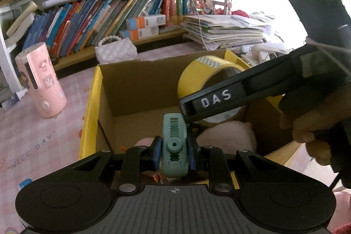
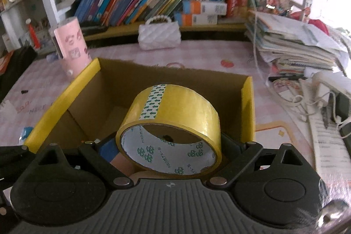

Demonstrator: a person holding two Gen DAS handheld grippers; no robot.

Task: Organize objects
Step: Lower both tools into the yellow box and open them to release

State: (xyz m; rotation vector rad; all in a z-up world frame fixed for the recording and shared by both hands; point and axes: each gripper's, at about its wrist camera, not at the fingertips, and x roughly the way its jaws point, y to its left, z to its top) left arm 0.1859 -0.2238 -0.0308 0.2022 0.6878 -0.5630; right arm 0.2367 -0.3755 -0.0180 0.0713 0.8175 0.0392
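Note:
An open cardboard box [image 1: 131, 84] with yellow flaps sits on the pink table; it also shows in the right wrist view [image 2: 65, 98]. My left gripper [image 1: 174, 151] is shut on a teal clip [image 1: 174, 139] and holds it over the box's near edge. My right gripper [image 2: 169, 146] is shut on a roll of yellow tape [image 2: 175, 115] and holds it above the box's opening. In the left wrist view the tape [image 1: 197, 78] hangs behind the right gripper's black arm [image 1: 252, 89]. A pink plush [image 1: 228, 135] lies inside the box under the tape.
A pink cylinder device [image 1: 40, 80] stands left of the box. A white quilted purse [image 1: 116, 50] sits behind it, before a shelf of books [image 1: 98, 19]. A stack of papers [image 1: 226, 30] and a power strip with cables [image 2: 324, 91] lie at the right.

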